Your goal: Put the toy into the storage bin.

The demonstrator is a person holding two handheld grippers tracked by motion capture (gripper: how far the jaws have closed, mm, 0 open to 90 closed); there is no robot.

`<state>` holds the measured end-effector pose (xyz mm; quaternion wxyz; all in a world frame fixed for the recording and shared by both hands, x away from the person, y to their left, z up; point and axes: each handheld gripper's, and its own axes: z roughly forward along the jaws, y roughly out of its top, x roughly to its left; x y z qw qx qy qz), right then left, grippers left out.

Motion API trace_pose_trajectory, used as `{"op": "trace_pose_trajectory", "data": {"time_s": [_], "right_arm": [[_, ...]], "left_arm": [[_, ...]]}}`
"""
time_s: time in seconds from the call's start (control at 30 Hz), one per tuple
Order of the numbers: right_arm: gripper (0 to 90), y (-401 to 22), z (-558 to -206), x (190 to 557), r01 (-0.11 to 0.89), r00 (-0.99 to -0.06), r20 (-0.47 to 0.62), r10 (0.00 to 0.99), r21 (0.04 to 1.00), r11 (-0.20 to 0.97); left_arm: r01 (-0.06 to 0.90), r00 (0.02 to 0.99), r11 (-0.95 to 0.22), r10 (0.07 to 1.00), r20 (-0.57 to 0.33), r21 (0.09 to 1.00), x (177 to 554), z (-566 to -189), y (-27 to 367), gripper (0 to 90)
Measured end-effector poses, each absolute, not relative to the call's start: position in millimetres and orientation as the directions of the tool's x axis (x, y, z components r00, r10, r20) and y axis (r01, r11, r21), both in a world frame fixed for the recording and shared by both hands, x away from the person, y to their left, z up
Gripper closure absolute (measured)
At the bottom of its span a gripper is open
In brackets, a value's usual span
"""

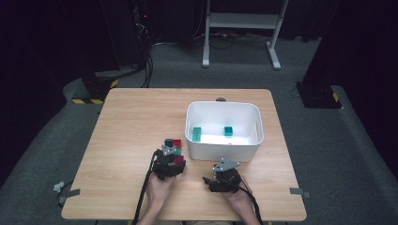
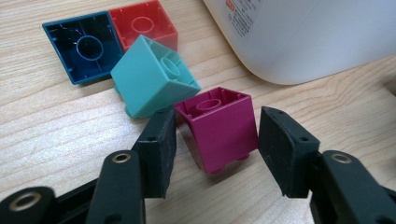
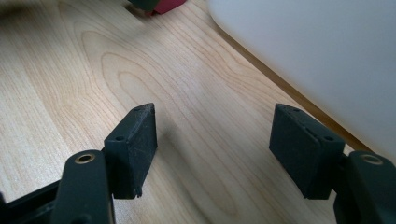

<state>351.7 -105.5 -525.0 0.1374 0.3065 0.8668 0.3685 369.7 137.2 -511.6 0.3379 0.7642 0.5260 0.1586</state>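
A magenta brick (image 2: 219, 128) lies tilted on the wooden table (image 2: 56, 130), between the jaws of my left gripper (image 2: 217, 149). The pads stand close on either side of it with small gaps, so the gripper is open. A teal brick (image 2: 152, 81) leans just beyond it. Farther off lie a blue brick (image 2: 86, 46) and a red brick (image 2: 142, 23), hollow sides up. In the high view, my left gripper (image 1: 173, 157) sits at the cluster of bricks (image 1: 177, 142) left of the white bin (image 1: 223, 104). My right gripper (image 3: 212, 140) is open over bare wood beside the bin (image 3: 317, 56).
The white bin holds a green brick (image 1: 197, 134) and a teal brick (image 1: 228, 131). Its rounded corner (image 2: 303, 37) stands close to the right of the loose bricks. My right gripper (image 1: 213, 172) is near the table's front edge, below the bin. A white frame (image 1: 241, 21) stands on the floor behind.
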Motion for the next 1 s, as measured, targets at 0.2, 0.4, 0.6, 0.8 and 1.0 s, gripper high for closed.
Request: {"op": "trace_pose_trajectory", "data": {"time_s": [0.2,0.4,0.6,0.8,1.0], "right_arm": [[32.0,-105.5,-525.0,351.7,0.430,-0.774,-0.013,0.633,0.723,0.541],[32.0,-105.5,-525.0,351.7,0.430,-0.774,-0.013,0.632,0.723,0.541],[32.0,-105.5,-525.0,351.7,0.430,-0.774,-0.013,0.632,0.723,0.541],[32.0,-105.5,-525.0,351.7,0.430,-0.774,-0.013,0.632,0.723,0.541],[32.0,-105.5,-525.0,351.7,0.430,-0.774,-0.013,0.633,0.723,0.541]], "left_arm": [[0.696,0.402,-0.224,0.909,-0.111,0.683,367.3,-513.2,137.4,50.6],[0.695,0.404,-0.227,0.908,-0.110,0.682,365.2,-512.6,138.8,55.2],[0.695,0.407,-0.232,0.907,-0.106,0.681,363.9,-512.4,140.5,57.3],[0.691,0.414,-0.238,0.905,-0.103,0.683,362.5,-511.9,141.4,57.8],[0.684,0.421,-0.247,0.902,-0.096,0.686,360.7,-511.4,142.3,58.3]]}}
